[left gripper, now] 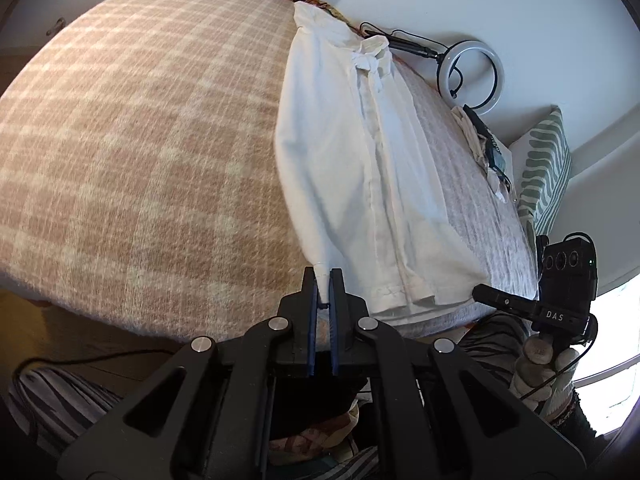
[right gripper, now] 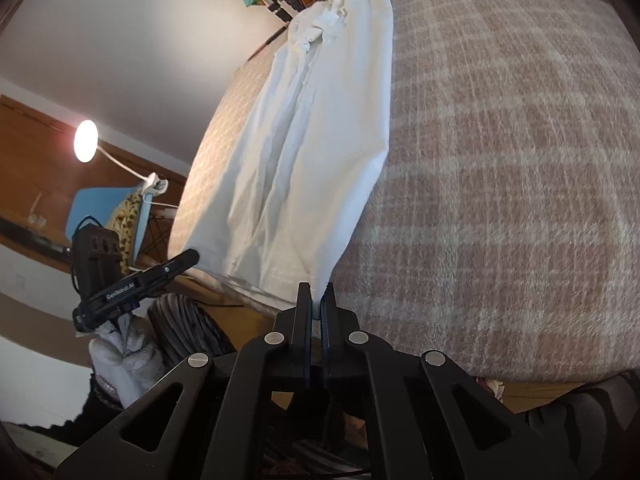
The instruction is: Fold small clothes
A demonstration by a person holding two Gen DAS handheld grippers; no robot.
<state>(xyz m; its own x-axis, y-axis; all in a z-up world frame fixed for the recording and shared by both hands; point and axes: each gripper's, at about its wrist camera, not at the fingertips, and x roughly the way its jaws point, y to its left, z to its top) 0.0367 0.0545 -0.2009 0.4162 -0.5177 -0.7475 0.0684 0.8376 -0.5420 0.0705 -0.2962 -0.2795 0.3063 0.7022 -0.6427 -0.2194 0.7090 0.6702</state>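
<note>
A small white button-up shirt [left gripper: 360, 152] lies stretched lengthwise on a bed with a beige checked blanket [left gripper: 140, 140], collar at the far end. My left gripper [left gripper: 324, 276] is shut on the shirt's near hem corner, pulling the cloth taut. In the right wrist view the same shirt [right gripper: 312, 148] runs away from me, and my right gripper [right gripper: 317, 292] is shut on its other near hem corner. Each gripper shows in the other's view: the right one [left gripper: 520, 304] at the lower right, the left one [right gripper: 160, 272] at the lower left.
A ring light [left gripper: 476, 76] and a green patterned pillow [left gripper: 544, 172] lie beyond the bed's right side, with a small heap of cloth [left gripper: 484, 144] on the blanket edge. A lit lamp [right gripper: 85, 140] and a blue chair [right gripper: 108, 216] stand to the left.
</note>
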